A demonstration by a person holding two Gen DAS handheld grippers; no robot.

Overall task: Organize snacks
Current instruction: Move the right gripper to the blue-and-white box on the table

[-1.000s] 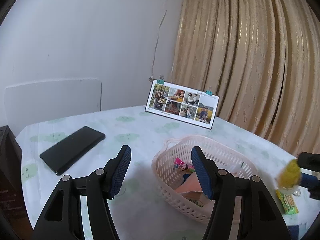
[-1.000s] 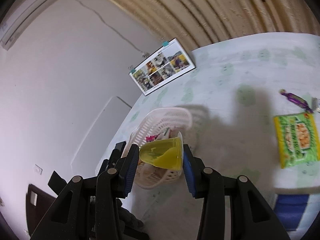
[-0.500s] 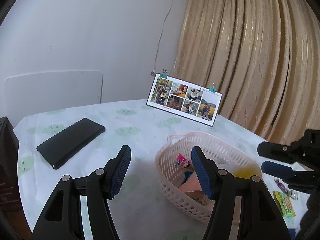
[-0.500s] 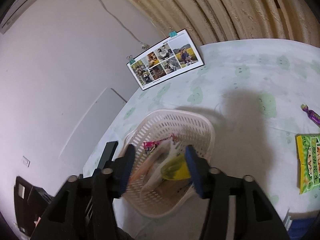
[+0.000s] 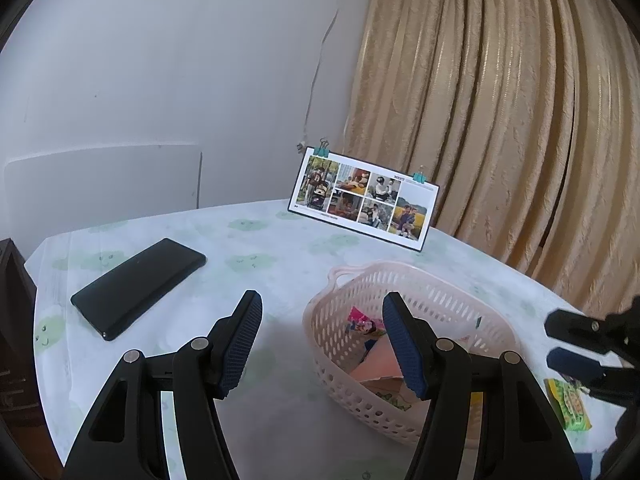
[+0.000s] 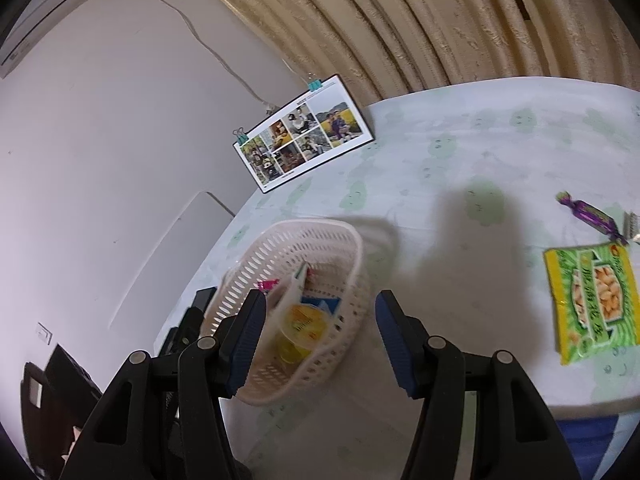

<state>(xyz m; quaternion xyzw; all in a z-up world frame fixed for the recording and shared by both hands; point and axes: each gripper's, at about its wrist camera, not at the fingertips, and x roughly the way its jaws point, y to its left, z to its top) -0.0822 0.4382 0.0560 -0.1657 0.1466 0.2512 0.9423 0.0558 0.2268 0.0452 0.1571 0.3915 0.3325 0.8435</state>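
Note:
A pale pink plastic basket [image 5: 432,284] [image 6: 320,236] stands on the table and holds several snack packets. A yellow jelly cup [image 6: 302,330] lies inside it at the near end. My right gripper [image 6: 320,336] hangs open just above the basket's near rim, nothing between its fingers; its fingers [image 5: 576,360] also show at the right edge of the left wrist view. My left gripper [image 5: 322,340] is open and empty, left of the basket. A green snack packet [image 6: 592,300] [image 5: 568,404] and a purple wrapped candy [image 6: 592,216] lie on the cloth to the right.
A black phone [image 5: 138,286] lies at the left of the table [image 5: 260,256]. A photo calendar [image 5: 362,198] [image 6: 304,134] stands at the back, before a beige curtain [image 5: 500,120]. Dark furniture [image 5: 12,320] stands off the table's left edge.
My right gripper carried the yellow jelly cup over the basket, opened and let it drop inside. The left gripper stayed open with only a slight shift in view.

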